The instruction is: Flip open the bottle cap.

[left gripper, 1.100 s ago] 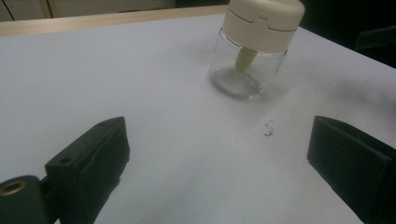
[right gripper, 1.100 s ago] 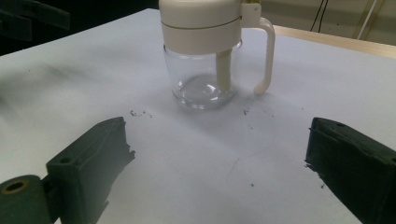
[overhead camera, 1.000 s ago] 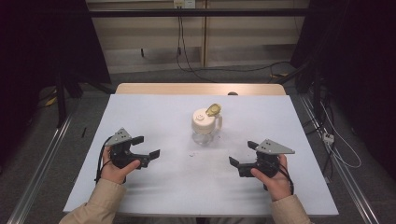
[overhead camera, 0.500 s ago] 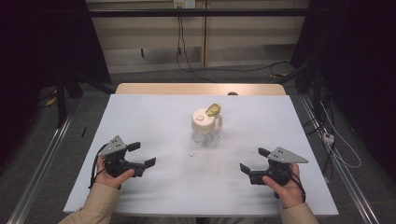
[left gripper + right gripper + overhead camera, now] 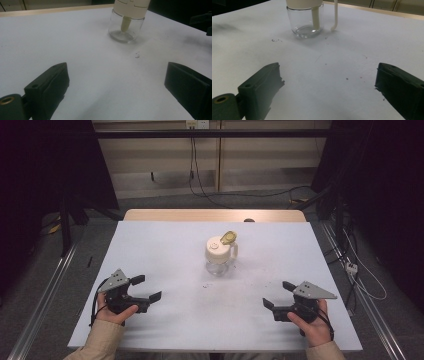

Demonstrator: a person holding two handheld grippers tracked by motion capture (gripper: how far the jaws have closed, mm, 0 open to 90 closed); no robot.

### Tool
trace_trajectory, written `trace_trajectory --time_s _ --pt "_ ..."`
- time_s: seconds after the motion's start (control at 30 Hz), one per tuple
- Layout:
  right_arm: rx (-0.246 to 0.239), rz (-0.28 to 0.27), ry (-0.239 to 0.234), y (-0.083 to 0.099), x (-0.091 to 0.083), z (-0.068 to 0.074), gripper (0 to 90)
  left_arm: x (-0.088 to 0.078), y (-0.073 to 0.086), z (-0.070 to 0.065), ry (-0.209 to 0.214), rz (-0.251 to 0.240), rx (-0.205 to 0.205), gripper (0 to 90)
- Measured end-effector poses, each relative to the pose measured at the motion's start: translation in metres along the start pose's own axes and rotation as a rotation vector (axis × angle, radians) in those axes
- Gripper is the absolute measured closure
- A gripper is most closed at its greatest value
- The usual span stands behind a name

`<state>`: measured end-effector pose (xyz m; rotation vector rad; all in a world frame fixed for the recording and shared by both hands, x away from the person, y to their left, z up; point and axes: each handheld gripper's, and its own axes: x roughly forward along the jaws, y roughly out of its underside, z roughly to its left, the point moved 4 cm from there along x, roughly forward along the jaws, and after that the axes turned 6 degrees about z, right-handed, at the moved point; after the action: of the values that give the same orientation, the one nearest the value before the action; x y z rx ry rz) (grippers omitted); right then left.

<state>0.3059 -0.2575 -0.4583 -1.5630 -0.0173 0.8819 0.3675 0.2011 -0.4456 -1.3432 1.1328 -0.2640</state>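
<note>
- Desk (image 5: 165, 250): we find a white-covered desk, bare apart from one jar and a few dark specks in front of it. Both hand-held grippers sit low near the near edge, well apart from each other.
- Jar (image 5: 220, 256): a clear glass jar with a cream lid stands upright about mid-desk, slightly toward the far side. A cream handle (image 5: 334, 15) runs down one side, and a yellowish flip cap (image 5: 228, 238) stands open on the lid. A cream tube hangs inside the glass; the jar appears empty.
- Left hand-held gripper (image 5: 144, 289): jaws set wide, holding nothing. In the left gripper view the jar (image 5: 127, 25) stands ahead and somewhat right of the line between the jaws, well apart from them.
- Right hand-held gripper (image 5: 277, 294): jaws likewise wide and empty. In the right gripper view the jar (image 5: 305, 21) stands ahead and to the left, handle on its right, again well apart.
- Progress: we judge that no work on the jar is under way at this moment. Nothing is gripped, and the jar is untouched by either tool. Whatever handling is intended, the whole approach and grasp remain to be done.
- Relation: the jar lies between the two grippers and beyond both, roughly equally far from each.
</note>
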Motion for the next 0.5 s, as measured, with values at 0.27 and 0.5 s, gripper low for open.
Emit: trace_trajectory --time_s 0.27,0.5 --pt "0.009 -0.004 0.013 0.0026 -0.0031 -0.0032 5.7 -0.0053 0.0051 0.0007 0.0 0.002 0.01 5.3" --pt "0.003 0.009 0.014 0.0052 -0.0015 -0.004 5.8 -0.0092 0.0088 0.0044 -0.011 0.003 0.005 5.3"
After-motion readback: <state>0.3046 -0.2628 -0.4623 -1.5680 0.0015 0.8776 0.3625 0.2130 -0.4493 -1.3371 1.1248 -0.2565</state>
